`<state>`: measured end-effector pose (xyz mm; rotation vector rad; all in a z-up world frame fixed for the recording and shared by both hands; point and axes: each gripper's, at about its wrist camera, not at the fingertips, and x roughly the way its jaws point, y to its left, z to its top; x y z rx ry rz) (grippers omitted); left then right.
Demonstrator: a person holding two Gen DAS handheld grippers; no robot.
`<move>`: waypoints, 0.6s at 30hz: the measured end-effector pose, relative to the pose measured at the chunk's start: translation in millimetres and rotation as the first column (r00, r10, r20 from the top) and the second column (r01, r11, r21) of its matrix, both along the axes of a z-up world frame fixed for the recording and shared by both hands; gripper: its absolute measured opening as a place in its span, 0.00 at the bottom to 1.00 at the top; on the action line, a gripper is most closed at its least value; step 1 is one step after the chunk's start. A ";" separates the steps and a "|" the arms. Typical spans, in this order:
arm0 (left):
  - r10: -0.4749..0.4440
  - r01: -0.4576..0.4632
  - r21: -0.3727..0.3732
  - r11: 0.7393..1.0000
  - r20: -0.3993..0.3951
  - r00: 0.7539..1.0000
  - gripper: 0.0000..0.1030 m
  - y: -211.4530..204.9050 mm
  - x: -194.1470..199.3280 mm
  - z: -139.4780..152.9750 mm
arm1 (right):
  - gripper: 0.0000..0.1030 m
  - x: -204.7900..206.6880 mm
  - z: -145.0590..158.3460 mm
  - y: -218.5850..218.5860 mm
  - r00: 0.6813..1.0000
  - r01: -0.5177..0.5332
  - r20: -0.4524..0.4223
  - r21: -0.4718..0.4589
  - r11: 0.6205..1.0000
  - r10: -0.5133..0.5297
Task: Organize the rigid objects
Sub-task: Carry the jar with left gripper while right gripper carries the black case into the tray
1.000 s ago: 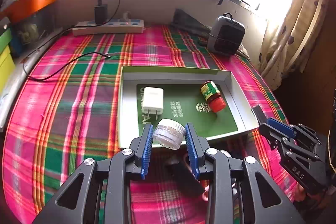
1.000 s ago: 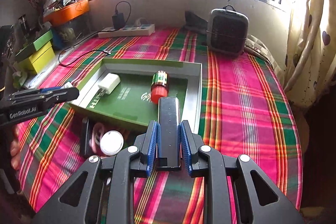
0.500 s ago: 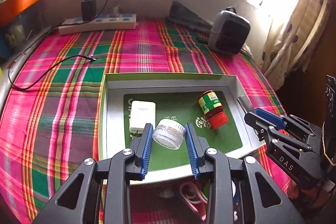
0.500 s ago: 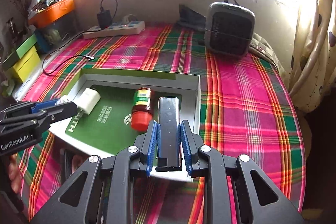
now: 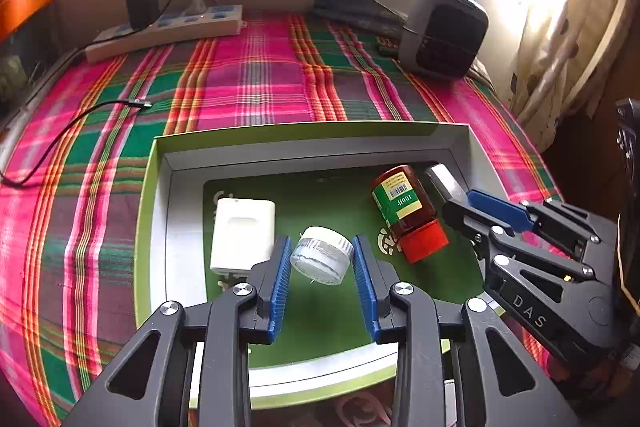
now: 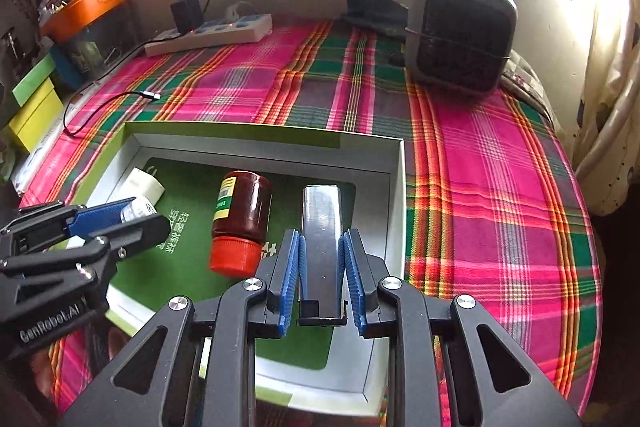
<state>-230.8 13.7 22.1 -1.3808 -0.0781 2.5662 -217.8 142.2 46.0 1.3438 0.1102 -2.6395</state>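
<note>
Plaid cloth [image 5: 248, 75], pink and green, over the tabletop. Left wrist view: left claw [image 5: 320, 267] clamped on small clear jar [image 5: 322, 259] with pale lid, held over green floor of shallow tray [image 5: 160, 195]; contact with the floor not discernible. Already lying in tray: white charger [image 5: 242, 231] just left of jar, brown bottle [image 5: 406, 211] with red cap on its side to the right. Right claw [image 5: 460, 199] entering at right edge with dark bar. Pinkish item partly seen on cloth outside tray's near rim, likely still to collect.

Right wrist view: right claw [image 6: 320, 263] gripping dark rectangular bar [image 6: 322, 227] lengthwise, poised over tray's right portion [image 6: 394, 211], beside bottle [image 6: 240, 215]. Left claw [image 6: 116, 217] visible at left, jar between its pads.

Judgement: two items placed, two held and near release; well past halfway. Remaining: set down jar and bar, then fetch leftovers near front rim.
</note>
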 end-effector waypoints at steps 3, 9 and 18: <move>0.003 -0.003 -0.002 1.000 0.010 1.000 0.29 0.5 -2.8 -3.6 | 0.23 -1.5 -2.1 -1.3 1.000 -0.005 0.001 0.008 1.000 0.005; -0.003 0.003 -0.011 1.000 0.017 1.000 0.29 3.6 -5.0 -8.3 | 0.23 -4.5 -6.9 -2.9 1.000 -0.006 0.006 0.021 1.000 0.006; 0.001 -0.001 0.001 1.000 0.022 1.000 0.30 3.0 -7.7 -10.9 | 0.24 -5.8 -8.5 -4.7 1.000 -0.009 0.006 0.024 1.000 0.009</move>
